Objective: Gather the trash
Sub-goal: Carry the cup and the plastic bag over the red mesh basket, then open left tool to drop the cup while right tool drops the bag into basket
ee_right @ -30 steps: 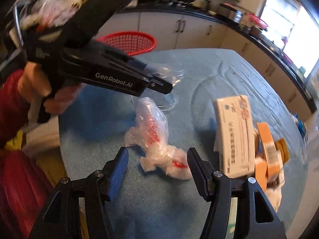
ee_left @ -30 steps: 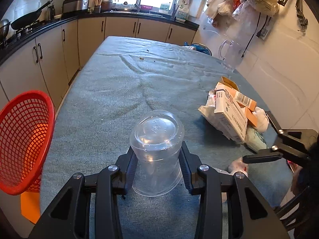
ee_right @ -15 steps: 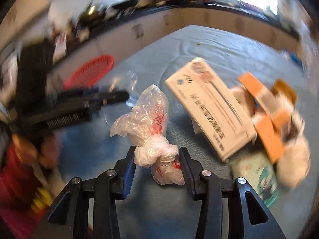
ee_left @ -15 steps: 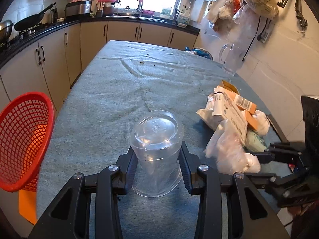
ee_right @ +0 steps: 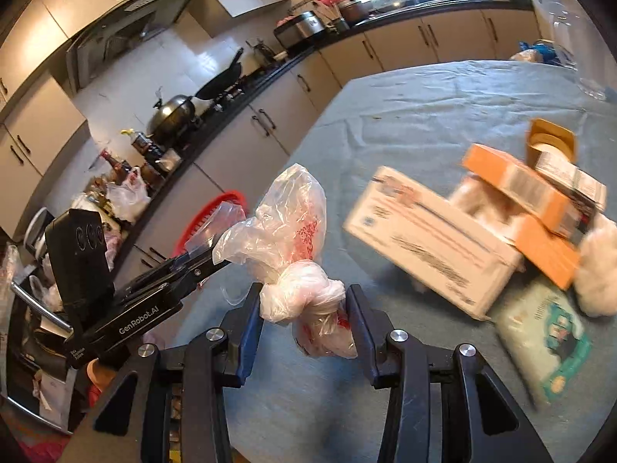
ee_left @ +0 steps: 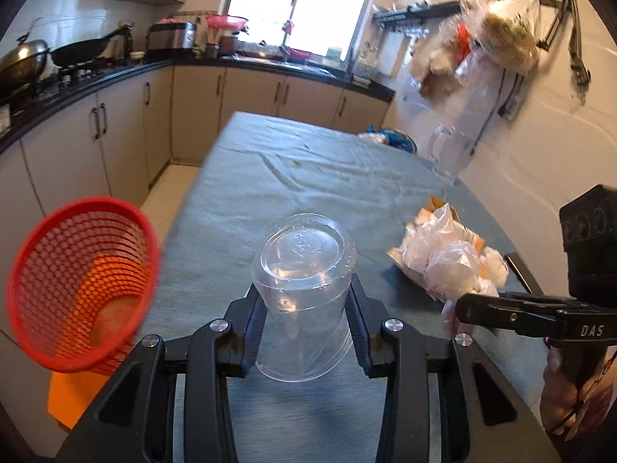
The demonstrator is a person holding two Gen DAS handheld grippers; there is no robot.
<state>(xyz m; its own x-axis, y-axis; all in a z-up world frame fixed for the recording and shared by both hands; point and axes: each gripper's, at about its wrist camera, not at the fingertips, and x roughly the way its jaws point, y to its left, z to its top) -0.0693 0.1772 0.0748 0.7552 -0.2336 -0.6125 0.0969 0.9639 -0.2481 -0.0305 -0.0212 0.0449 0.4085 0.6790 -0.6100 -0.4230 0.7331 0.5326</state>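
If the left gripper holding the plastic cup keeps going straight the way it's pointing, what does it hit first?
Probably just the bare tablecloth. The left gripper, shut on the clear cup, points down the middle of the table; the red basket sits off left, the trash pile right. Depth is uncertain.

This is a home kitchen. Beige cupboards (ee_left: 115, 135) run under a dark worktop (ee_left: 77, 81) along two walls, with a wok (ee_left: 83, 48) and a lidded pot (ee_left: 21, 61) on the stove, a range hood (ee_right: 127, 27) above it, and a bright window (ee_left: 300, 4) over the sink end. Bags of food (ee_left: 497, 38) hang from a wall rack, and a cloth-covered table (ee_left: 308, 177) fills the middle.
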